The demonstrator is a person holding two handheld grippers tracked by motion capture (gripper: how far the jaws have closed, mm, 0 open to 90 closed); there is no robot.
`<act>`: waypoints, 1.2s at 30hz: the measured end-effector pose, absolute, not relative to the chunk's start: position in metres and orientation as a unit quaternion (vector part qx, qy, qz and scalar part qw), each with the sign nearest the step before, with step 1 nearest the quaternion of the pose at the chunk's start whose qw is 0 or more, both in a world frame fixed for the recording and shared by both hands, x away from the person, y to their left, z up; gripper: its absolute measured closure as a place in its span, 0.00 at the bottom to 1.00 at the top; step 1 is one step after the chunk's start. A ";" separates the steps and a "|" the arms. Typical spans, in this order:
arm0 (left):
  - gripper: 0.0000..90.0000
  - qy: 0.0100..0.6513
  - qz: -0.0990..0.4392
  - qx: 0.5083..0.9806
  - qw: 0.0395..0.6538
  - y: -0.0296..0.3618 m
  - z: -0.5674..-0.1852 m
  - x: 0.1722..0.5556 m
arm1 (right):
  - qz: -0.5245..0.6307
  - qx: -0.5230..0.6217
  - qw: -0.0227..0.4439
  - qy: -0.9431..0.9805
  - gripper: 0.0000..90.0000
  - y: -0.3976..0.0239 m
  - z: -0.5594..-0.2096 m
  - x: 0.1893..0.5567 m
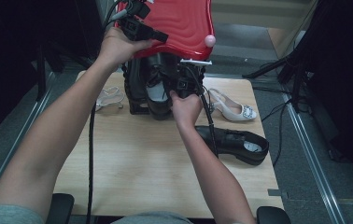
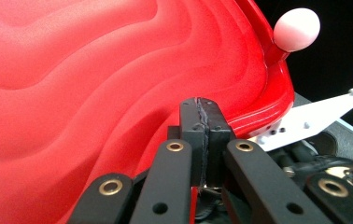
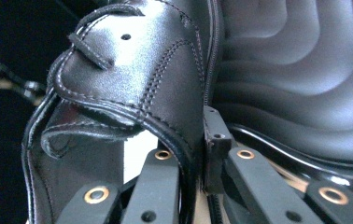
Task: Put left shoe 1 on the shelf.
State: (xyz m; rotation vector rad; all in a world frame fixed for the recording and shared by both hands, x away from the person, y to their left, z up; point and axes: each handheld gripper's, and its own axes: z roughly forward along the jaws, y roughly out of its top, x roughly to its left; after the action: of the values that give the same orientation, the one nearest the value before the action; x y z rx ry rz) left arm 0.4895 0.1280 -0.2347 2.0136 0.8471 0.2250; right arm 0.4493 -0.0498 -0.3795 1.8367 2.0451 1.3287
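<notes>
On the near part of the pale wooden table [image 1: 142, 172], a second black leather lace-up shoe [image 1: 234, 143] lies on its side, well apart from the work. Farther in, the right gripper [image 1: 184, 86] has its jaws clamped on the collar of a glossy black leather shoe [image 3: 132, 79], which stands beside the black base under the lid, its long axis roughly along the person's line of sight, toe seemingly away. Beyond, the left gripper [image 1: 139, 29] pinches the rim of the rippled red plastic lid [image 2: 95, 70], probably holding it up so the shoe can pass beneath.
</notes>
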 end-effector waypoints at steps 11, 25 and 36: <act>1.00 0.343 0.088 0.815 0.458 0.129 -0.235 0.490 | 0.453 0.626 0.076 0.630 0.97 -0.022 -0.391 0.462; 1.00 0.346 0.086 0.814 0.459 0.130 -0.235 0.490 | 0.468 0.598 0.072 0.646 0.76 -0.022 -0.394 0.461; 1.00 0.348 0.089 0.813 0.458 0.129 -0.235 0.489 | 0.460 0.577 0.071 0.671 0.63 -0.030 -0.389 0.454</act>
State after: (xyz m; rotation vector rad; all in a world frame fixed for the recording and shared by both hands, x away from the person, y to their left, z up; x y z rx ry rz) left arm 0.4889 0.1291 -0.2353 2.0041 0.8566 0.2192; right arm 0.4536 -0.0302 -0.3887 1.7360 2.0168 1.3848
